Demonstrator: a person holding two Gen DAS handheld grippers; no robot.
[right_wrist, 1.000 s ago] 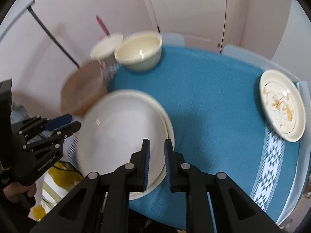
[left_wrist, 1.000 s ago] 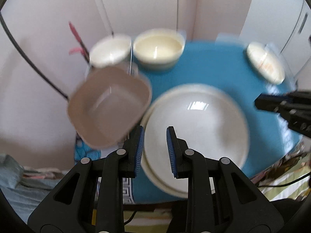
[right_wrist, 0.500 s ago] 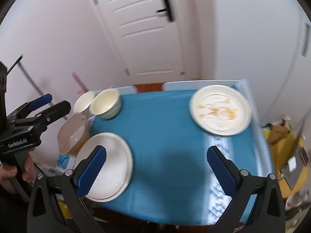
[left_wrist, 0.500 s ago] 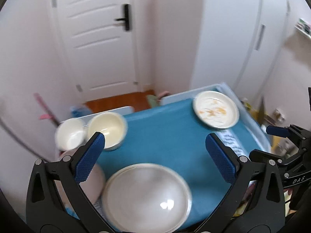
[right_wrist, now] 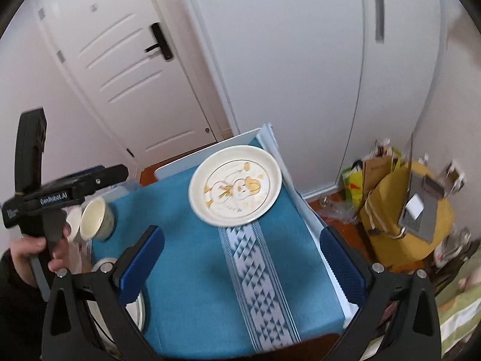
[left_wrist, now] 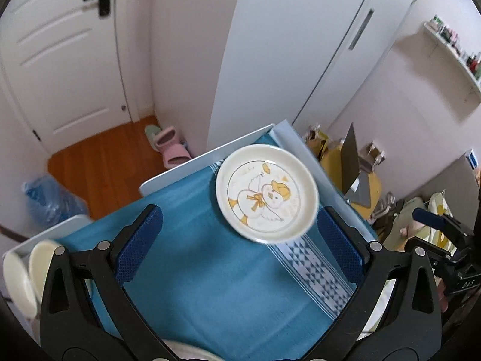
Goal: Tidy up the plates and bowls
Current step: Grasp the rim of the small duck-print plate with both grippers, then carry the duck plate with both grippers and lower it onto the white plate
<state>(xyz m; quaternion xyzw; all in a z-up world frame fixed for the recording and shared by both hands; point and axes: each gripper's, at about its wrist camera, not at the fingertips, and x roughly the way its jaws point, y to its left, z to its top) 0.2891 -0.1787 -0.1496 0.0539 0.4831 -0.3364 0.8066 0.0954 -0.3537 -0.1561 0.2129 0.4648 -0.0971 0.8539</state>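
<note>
Both claws gape wide, nothing between the pads: left claw (left_wrist: 237, 246), right claw (right_wrist: 240, 258). The duck plate (left_wrist: 267, 194) lies flat at the bench's (left_wrist: 195, 285) far end, upper centre of frame, straight ahead of both.

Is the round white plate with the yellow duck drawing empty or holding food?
Empty: the white duck-print plate shows its whole printed drawing, nothing on it.

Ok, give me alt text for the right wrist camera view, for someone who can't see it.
A white plate with a yellow duck drawing sits at the far end of a blue tablecloth, framed by the open, empty right gripper. At left, a hand holds the left gripper near two cream bowls.
</note>
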